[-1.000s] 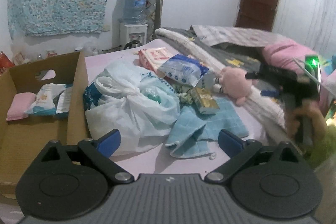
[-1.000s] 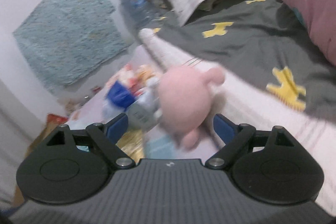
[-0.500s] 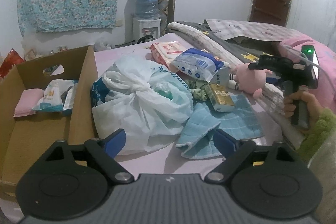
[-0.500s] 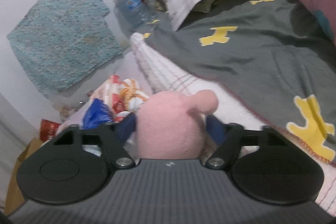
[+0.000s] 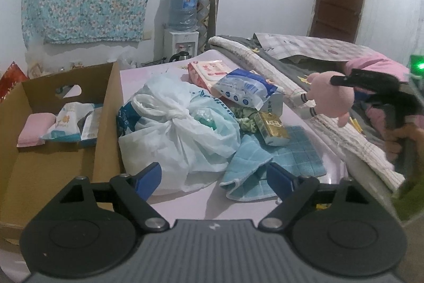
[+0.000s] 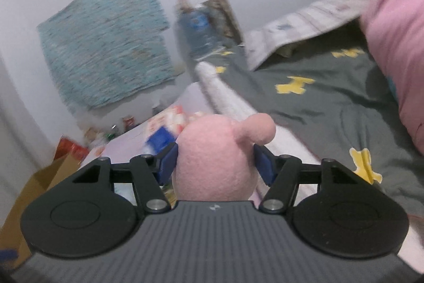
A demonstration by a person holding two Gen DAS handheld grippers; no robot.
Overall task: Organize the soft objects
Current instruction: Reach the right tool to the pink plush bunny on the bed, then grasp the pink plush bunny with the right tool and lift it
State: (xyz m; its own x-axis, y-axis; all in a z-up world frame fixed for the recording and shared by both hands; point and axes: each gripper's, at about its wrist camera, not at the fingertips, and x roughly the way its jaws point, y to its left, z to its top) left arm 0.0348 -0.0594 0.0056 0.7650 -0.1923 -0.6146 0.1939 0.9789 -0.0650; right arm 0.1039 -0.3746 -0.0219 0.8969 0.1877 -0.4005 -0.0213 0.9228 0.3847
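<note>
The right gripper [image 6: 214,163] has a soft pink toy [image 6: 214,163] between its two blue pads [image 6: 168,159]. The pads have just been closing in, and now they press on both sides of the toy – it is held. In the left wrist view the pink toy [image 5: 332,97] hangs in the air on the right side, above the edge of the folded white blanket [image 5: 341,134], and the black right gripper [image 5: 341,80] holds it from the right. The view from the right gripper is a bit blurry.

The left gripper [image 5: 213,177] has its fingers wide apart with nothing in them. It hangs over the near part of the pale bed top [image 5: 201,203], and its jaws have been closing a little.

In the middle lies a big white plastic bag [image 5: 182,134], tied in a knot. Just right of it is a blue cloth [image 5: 275,163], and a small gold pack [image 5: 273,127] rests on the far part of the cloth. Farther back sit a blue and white pack [image 5: 243,90] and a red and white pack [image 5: 209,69].

On the left stands a brown cardboard box [image 5: 108,123]. Inside, at the far end, are a pink sponge [image 5: 35,129] and a pack of wipes [image 5: 66,125] – side by side and touching
</note>
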